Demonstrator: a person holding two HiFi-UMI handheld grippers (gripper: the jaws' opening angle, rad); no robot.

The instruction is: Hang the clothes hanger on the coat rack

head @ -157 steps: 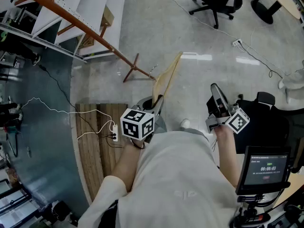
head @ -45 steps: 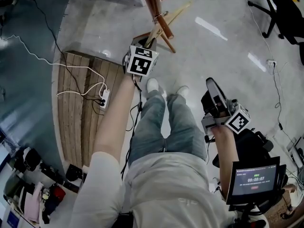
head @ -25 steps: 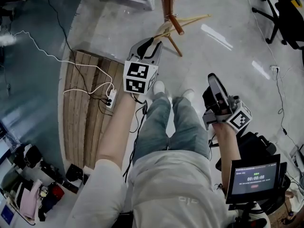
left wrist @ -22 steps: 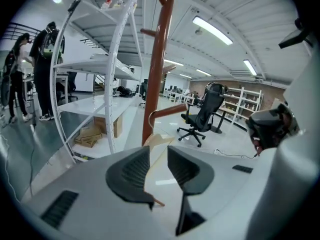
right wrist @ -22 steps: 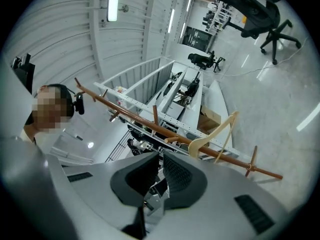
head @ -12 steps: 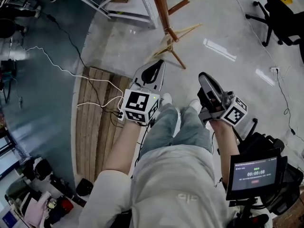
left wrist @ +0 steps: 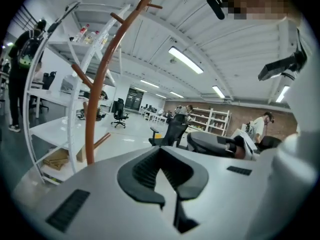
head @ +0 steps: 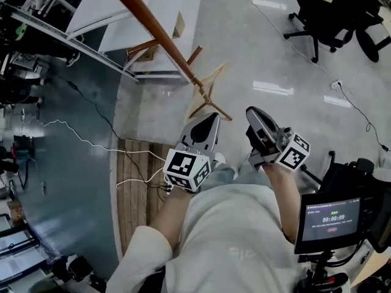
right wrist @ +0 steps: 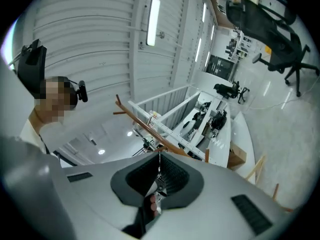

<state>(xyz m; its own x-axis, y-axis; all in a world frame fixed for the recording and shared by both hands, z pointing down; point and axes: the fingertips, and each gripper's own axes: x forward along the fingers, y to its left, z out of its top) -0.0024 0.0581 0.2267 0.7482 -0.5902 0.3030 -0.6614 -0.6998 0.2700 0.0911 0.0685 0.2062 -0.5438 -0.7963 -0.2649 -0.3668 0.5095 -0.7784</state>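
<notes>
The orange-brown coat rack (head: 160, 33) slants from the top left of the head view down to its feet on the floor. A pale wooden clothes hanger (head: 212, 80) hangs by its hook from a peg on the pole, free of both grippers. My left gripper (head: 209, 117) is shut and holds nothing, below the hanger and apart from it. My right gripper (head: 252, 113) is just to its right, also shut and empty. The rack (left wrist: 96, 86) stands at the left past the closed left gripper (left wrist: 161, 152). The rack's pole (right wrist: 150, 128) also shows above the closed right gripper (right wrist: 160, 158).
White shelving (head: 125, 17) stands behind the rack. A wooden pallet (head: 135, 191) with a power strip and white cable lies at my left. Office chairs (head: 327, 8) stand at the far right. A small screen (head: 333, 220) sits at my lower right.
The left gripper carried the hanger to the rack, let it go on a peg and drew back shut. The right gripper rose beside it. The head view tilted up.
</notes>
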